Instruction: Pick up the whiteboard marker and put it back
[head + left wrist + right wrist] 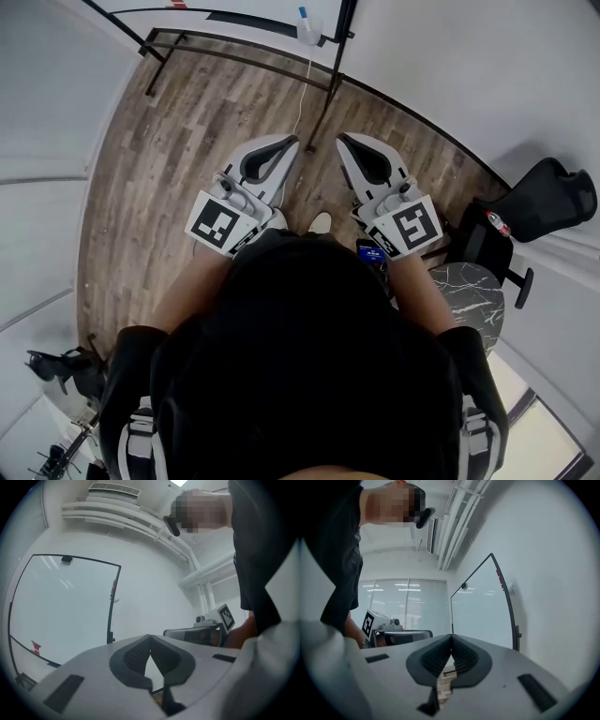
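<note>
No whiteboard marker shows clearly. A small white item with a blue tip [306,26] hangs at the whiteboard stand's top; I cannot tell what it is. My left gripper [292,142] and right gripper [342,140] are held side by side over the wooden floor, pointing at the stand. Both are shut with nothing between the jaws. In the left gripper view the shut tips [150,636] face the whiteboard [61,606], which carries a small red mark [36,645]. In the right gripper view the shut tips [451,636] point beside the same whiteboard [483,604].
The stand's black floor frame [234,54] runs across the wooden floor ahead. At the right are a black office chair [544,199], a bottle with a red cap [497,224] and a marbled round table [471,295]. White walls close in on both sides.
</note>
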Tool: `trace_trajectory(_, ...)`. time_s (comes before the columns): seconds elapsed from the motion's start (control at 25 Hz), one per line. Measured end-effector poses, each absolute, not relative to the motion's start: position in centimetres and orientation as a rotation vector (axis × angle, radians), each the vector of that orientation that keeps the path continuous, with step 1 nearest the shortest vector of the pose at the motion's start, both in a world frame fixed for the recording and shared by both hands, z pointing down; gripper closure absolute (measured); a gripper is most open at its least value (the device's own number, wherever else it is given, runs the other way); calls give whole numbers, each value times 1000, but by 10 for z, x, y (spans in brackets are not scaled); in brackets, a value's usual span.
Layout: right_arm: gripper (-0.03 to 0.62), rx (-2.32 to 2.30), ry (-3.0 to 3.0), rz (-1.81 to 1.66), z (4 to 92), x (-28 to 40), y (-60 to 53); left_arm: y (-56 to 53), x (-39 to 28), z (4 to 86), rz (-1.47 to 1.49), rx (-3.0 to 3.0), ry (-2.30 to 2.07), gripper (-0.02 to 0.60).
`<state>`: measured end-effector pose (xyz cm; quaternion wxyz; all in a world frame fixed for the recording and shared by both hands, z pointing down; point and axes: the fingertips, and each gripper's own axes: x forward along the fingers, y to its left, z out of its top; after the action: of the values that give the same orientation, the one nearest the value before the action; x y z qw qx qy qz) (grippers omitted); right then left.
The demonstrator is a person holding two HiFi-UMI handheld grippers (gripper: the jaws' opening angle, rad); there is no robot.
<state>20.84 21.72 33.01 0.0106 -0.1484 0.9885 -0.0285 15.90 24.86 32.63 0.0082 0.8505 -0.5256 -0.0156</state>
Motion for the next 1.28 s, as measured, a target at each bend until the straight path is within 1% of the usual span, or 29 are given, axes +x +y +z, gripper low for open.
trace_trajectory(0.36,597,-418,3089,-110,333,224,202,234,179,323,-20,2648,-1674,578)
trace_trajectory(0.6,597,-392,3102,-138,340,213,196,235,176,327,21,2648,-1693,578)
trace_trajectory(0.92,597,-387,3133,-144,350,169,185,218,131,340,-10,2643,-1671,578)
trace_trajectory(1.28,597,-464,3150,-118,350,92,152,175,55,341,-27,2683,-1598,578)
